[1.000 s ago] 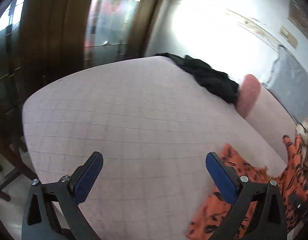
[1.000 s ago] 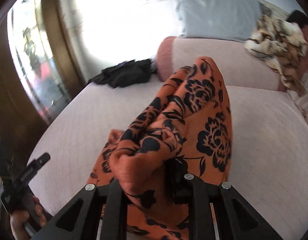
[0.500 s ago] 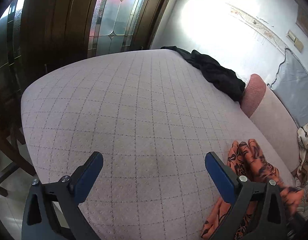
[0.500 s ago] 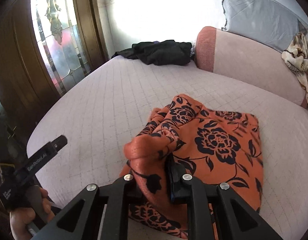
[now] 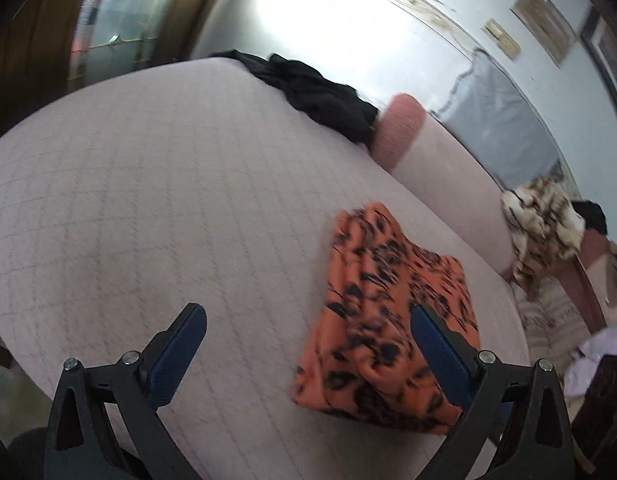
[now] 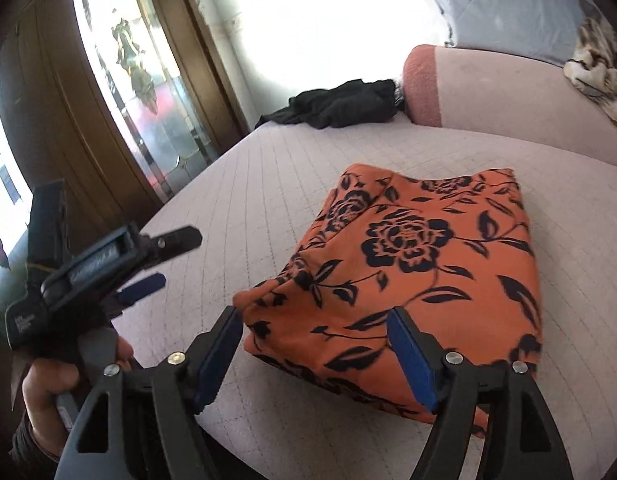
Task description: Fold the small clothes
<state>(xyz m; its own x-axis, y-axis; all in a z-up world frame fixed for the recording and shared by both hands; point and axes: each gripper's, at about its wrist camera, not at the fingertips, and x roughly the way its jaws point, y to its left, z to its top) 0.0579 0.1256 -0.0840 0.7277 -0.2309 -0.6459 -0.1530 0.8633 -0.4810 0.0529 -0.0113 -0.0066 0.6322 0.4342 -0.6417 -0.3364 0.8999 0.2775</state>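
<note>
- The right gripper [image 6: 314, 350] is pointing forward and downward, and its jaws are opening; the two blue pads [image 6: 408, 356] are standing apart and are pressing on nothing.
- The left gripper [image 5: 308, 344] is also pointing forward and downward, with its jaws spread wide and its blue pads [image 5: 176, 352] gripping nothing.
- In the right wrist view, the left gripper [image 6: 156, 260] is appearing at the left edge, angled toward the centre of the frame.
- The person's left hand [image 6: 56, 376] is wrapping around the handle of that gripper, with the fingers curling under the grip.
</note>
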